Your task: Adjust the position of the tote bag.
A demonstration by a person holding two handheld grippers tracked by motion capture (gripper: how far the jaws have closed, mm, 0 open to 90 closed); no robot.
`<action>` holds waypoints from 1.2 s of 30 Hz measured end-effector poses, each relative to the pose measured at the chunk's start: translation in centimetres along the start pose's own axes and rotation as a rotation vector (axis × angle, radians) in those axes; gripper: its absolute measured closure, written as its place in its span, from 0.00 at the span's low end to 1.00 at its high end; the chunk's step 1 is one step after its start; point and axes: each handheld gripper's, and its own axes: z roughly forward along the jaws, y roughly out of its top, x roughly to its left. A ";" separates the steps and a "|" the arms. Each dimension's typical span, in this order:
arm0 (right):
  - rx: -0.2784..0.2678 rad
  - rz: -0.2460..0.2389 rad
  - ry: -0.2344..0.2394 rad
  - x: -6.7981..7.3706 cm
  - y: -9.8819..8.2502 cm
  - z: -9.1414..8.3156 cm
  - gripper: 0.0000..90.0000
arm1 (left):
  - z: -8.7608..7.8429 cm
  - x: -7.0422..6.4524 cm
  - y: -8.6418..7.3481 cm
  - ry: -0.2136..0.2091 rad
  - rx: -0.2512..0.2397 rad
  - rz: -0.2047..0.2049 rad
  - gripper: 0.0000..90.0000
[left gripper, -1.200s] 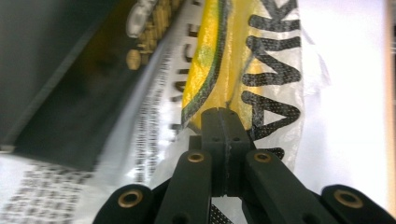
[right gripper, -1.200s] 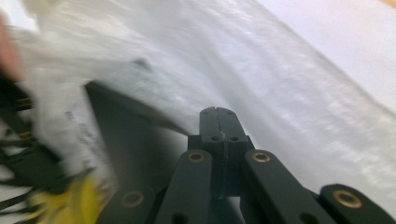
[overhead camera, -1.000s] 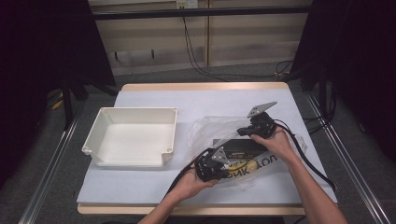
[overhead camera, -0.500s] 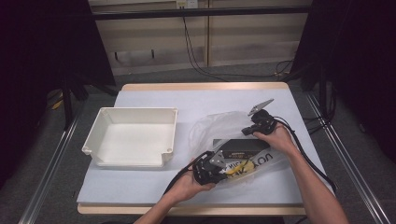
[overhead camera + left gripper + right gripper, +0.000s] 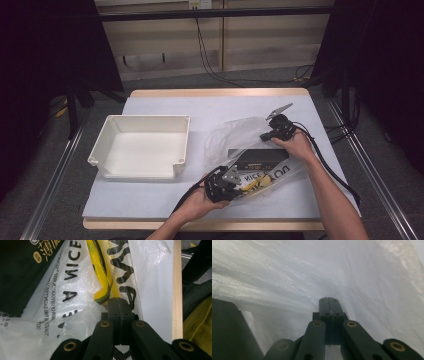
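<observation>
A clear plastic bag (image 5: 231, 136) with black lettering and a yellow strip lies on the right half of the table. Inside it sits a flat dark box (image 5: 257, 159). My left gripper (image 5: 238, 182) is at the bag's near left end. Its jaws are shut, and a fold of the printed bag (image 5: 75, 302) runs in between their tips (image 5: 117, 300), beside the dark box (image 5: 20, 272). My right gripper (image 5: 263, 135) is at the bag's far right side. It is shut (image 5: 328, 299) with taut white film (image 5: 312, 270) drawn around it and the box's edge (image 5: 229, 332) at lower left.
An empty white tray (image 5: 142, 119) stands on the left half of the white-covered table (image 5: 160, 202). The table's wooden edge (image 5: 177, 290) runs close past the left gripper. Cables trail from both grippers toward the near side and the right.
My right hand has moved right and slightly lower, pulling the bag out flatter. More of the dark box and the lettering now shows. The left hand stayed put.
</observation>
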 end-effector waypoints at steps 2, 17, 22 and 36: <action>-0.004 0.026 -0.017 -0.2 0.0 0.0 1.00 | 0.0 0.0 -0.1 -0.010 -0.003 -0.001 1.00; -0.130 -0.001 0.015 1.7 -0.4 -3.8 1.00 | -1.3 0.5 0.8 -0.021 -0.051 -0.028 1.00; -0.181 -0.015 0.063 2.5 -1.1 -5.4 1.00 | -2.8 0.9 1.2 -0.004 -0.092 -0.039 1.00; -0.246 -0.079 0.092 6.2 -3.9 -9.1 1.00 | -6.6 4.5 3.4 0.115 -0.141 -0.082 1.00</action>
